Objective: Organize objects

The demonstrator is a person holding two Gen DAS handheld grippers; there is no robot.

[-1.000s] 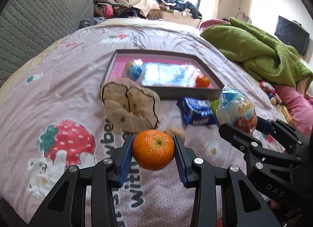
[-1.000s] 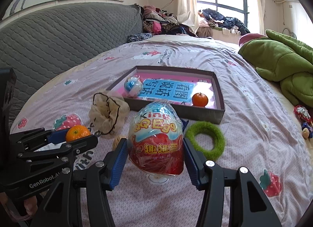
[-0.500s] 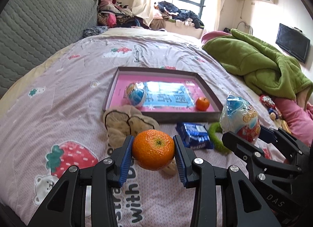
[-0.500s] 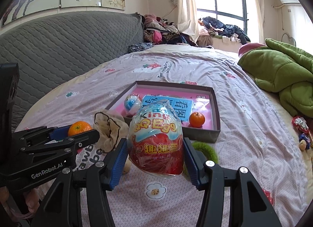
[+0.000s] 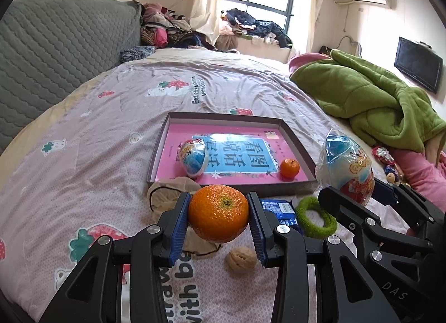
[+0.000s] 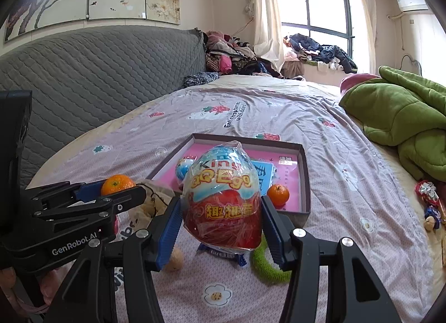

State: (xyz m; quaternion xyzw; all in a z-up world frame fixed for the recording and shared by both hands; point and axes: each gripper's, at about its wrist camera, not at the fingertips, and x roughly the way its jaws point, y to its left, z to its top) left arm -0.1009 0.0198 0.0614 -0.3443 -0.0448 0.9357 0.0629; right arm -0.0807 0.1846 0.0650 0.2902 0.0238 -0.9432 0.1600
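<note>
You are carrying a tangerine (image 5: 218, 213) clamped in your left gripper (image 5: 218, 222) and a wrapped toy egg (image 6: 221, 197) in your right gripper (image 6: 220, 227), both above the bed, needing lowering into the tray (image 5: 295, 139)

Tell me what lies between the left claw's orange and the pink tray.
Only a beige pouch lies on the bed under that path, against the tray's near wall. The orange, shut in the left claw, is carried above it, so nothing visible blocks the way.

green blanket (image 5: 370, 100) on bed right | wall TV (image 5: 417, 68) | clothes pile (image 6: 231, 53) by window (image 6: 315, 5)
</note>
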